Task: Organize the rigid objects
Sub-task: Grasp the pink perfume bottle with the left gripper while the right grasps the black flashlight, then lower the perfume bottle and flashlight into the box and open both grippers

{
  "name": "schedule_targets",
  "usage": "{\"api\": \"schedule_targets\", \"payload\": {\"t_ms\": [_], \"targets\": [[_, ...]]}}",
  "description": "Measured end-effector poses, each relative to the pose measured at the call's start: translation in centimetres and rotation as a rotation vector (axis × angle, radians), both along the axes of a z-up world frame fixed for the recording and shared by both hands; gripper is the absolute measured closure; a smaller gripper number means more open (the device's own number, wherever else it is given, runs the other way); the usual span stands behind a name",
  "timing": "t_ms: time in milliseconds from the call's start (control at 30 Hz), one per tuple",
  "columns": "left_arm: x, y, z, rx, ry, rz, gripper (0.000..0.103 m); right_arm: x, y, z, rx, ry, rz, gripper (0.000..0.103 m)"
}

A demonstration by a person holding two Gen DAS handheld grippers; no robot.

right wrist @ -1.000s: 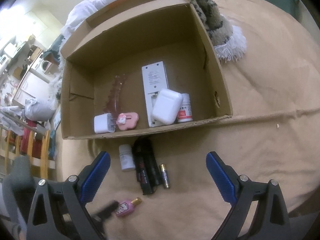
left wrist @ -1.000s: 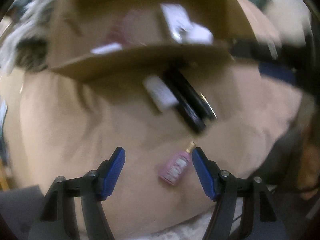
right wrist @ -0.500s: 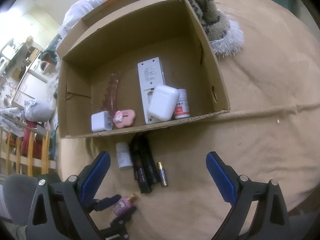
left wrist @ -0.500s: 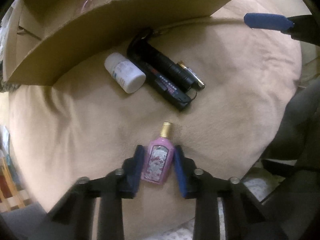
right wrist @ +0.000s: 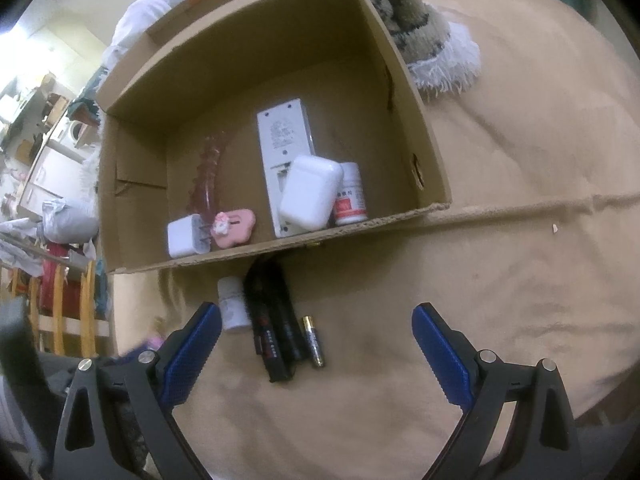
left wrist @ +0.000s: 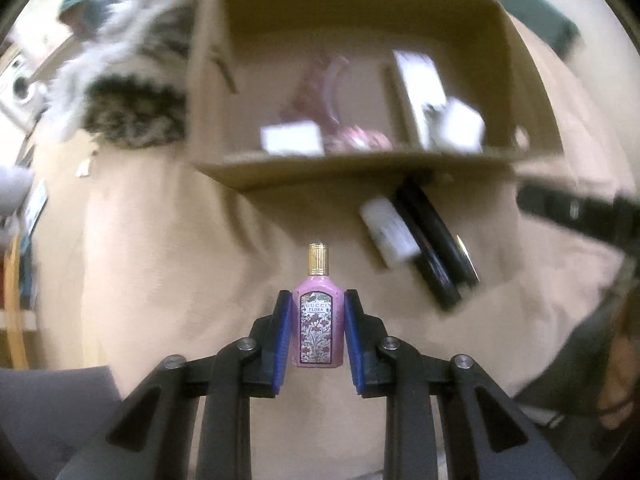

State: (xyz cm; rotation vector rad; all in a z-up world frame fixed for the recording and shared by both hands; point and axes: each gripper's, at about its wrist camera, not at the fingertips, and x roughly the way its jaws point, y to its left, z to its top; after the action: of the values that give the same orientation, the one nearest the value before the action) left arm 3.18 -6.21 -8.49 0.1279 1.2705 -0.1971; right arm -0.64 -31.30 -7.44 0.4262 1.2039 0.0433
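My left gripper (left wrist: 317, 300) is shut on a pink perfume bottle (left wrist: 317, 320) with a gold cap, held upright above the tan blanket. Ahead is the open cardboard box (left wrist: 360, 168), also in the right wrist view (right wrist: 404, 80). It holds a white remote (right wrist: 282, 148), a white earbud case (right wrist: 310, 192), a pill bottle (right wrist: 351, 194), a white charger (right wrist: 186, 236) and a pink clip (right wrist: 236, 226). In front of the box lie a white bottle (right wrist: 232, 304), a black case (right wrist: 272, 320) and a battery (right wrist: 313, 340). My right gripper (right wrist: 316, 332) is open above them.
A furry patterned cloth lies beside the box (right wrist: 424, 28), and it also shows in the left wrist view (left wrist: 132, 104). The tan blanket (right wrist: 520, 200) covers the surface. Chairs and household clutter (right wrist: 60, 288) stand to the left.
My left gripper closed on the perfume bottle and lifted it off the blanket, swinging toward the box. The right gripper stayed open and barely moved.
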Motion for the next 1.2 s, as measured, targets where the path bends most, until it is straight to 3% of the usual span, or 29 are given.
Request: {"api": "schedule_targets", "payload": {"t_ms": [133,167,300,367,567,733,867,933,967,1000,1200], "targets": [[1.0,1.1,1.4,-0.018,-0.039,0.071,0.080,0.4,-0.2,-0.9,0.018,0.033,-0.002,0.001],[1.1,1.4,1.7,-0.025,-0.044,0.087,0.080,0.6,-0.3,-1.0,0.018,0.039,-0.001,0.007],[1.8,2.0,2.0,-0.055,-0.036,0.116,0.080,1.6,0.3,-2.5,0.015,0.096,0.054,0.057],[1.7,2.1,2.4,-0.071,-0.030,0.124,0.080,2.0,0.8,-3.3,0.018,0.123,0.084,0.067],[1.5,1.8,2.2,-0.092,-0.017,0.162,0.080,3.5,3.4,-4.4,-0.004,0.132,0.172,0.067],[1.7,2.6,1.6,-0.060,0.001,0.192,0.080,4.5,5.6,-5.7,-0.075,0.136,0.247,0.067],[1.9,2.7,1.3,-0.058,0.004,0.205,0.080,4.8,7.6,-6.4,-0.226,0.109,0.294,0.067],[2.0,2.6,1.1,-0.058,0.006,0.207,0.080,4.8,8.1,-6.8,-0.256,0.103,0.314,0.069],[2.0,2.6,1.1,-0.058,0.007,0.208,0.080,4.7,8.4,-6.7,-0.275,0.093,0.323,0.078],[2.1,2.5,1.0,-0.059,0.008,0.208,0.080,4.6,8.6,-6.5,-0.278,0.079,0.329,0.083],[2.0,2.7,1.3,-0.056,-0.007,0.218,0.080,3.6,8.0,-4.9,-0.199,0.039,0.295,0.083]]}}
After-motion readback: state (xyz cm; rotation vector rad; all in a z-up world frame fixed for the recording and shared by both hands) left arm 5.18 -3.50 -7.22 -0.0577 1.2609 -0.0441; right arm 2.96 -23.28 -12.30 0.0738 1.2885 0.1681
